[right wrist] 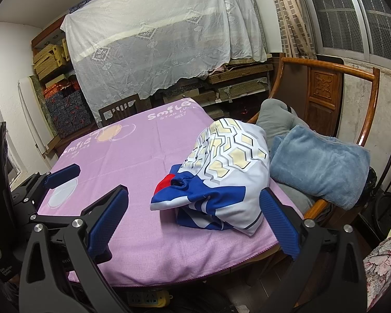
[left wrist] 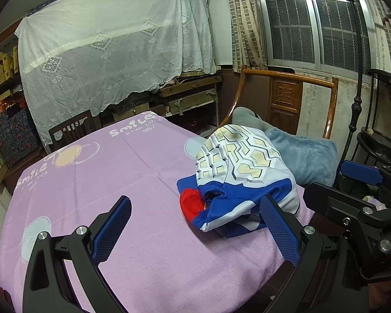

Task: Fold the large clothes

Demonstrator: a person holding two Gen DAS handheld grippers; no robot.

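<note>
A crumpled garment, white with a yellow hexagon print and blue and red parts, lies bunched at the right side of the pink tablecloth; it also shows in the right wrist view. My left gripper is open and empty, hovering above the cloth just short of the garment. My right gripper is open and empty, its right finger near the garment's right edge. The right gripper also shows at the right edge of the left wrist view, and the left gripper at the left of the right wrist view.
A wooden chair with a blue fleece blanket and a grey cushion stands against the table's right side. A small dark chair sits at the far edge. Lace-covered shelves fill the back wall. A power strip lies below the table's front edge.
</note>
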